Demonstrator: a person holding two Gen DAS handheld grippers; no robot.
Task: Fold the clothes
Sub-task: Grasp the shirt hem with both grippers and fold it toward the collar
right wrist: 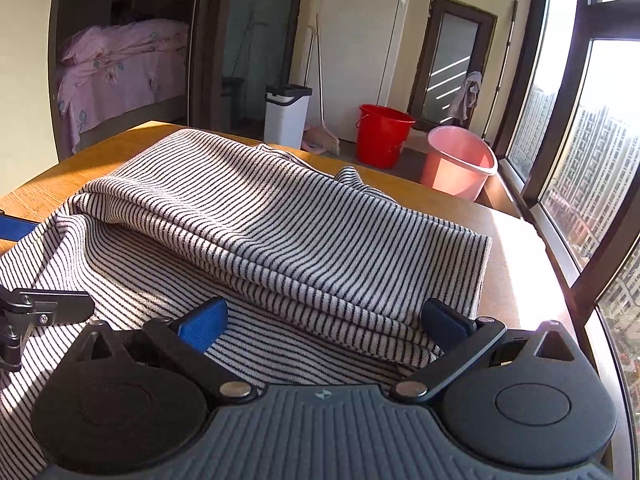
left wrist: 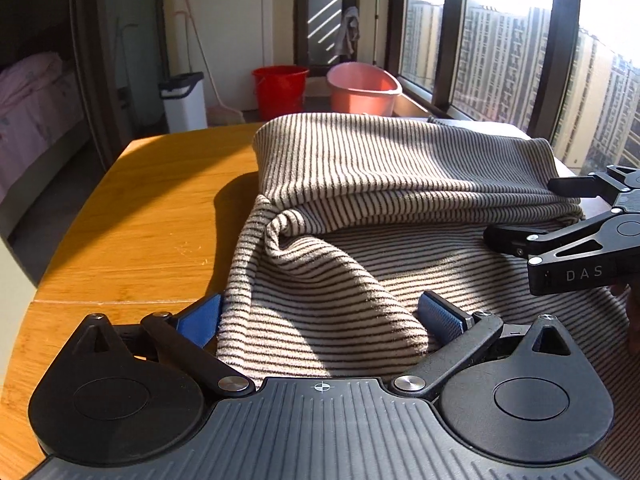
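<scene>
Sunlit balcony room with tall windows (right wrist: 592, 152) on one side and a bed (right wrist: 120, 76) seen through a doorway; wooden bench (left wrist: 140, 216) carries the work. Striped garment (left wrist: 400, 168) covers most of the bench, its far part already doubled over into a thick layered fold, nearer part lying single and rumpled. Judged step: between folds, one fold laid and released, next grasp not yet taken. Left gripper (left wrist: 324, 316) has its jaws spread wide with a raised ridge of cloth between the blue pads, not pinched. Right gripper (right wrist: 332, 316) likewise stands wide apart at the near edge of the layered fold, pads clear of the cloth. Next move probably calls for both to close on the loose near edge or corners and carry it over evenly; the puckered ridge at left may need smoothing first. Off the bench: white bin (right wrist: 287, 114), red bucket (right wrist: 382, 136), pink basin (right wrist: 460, 164), a broom (left wrist: 224, 114). None obstructs.
</scene>
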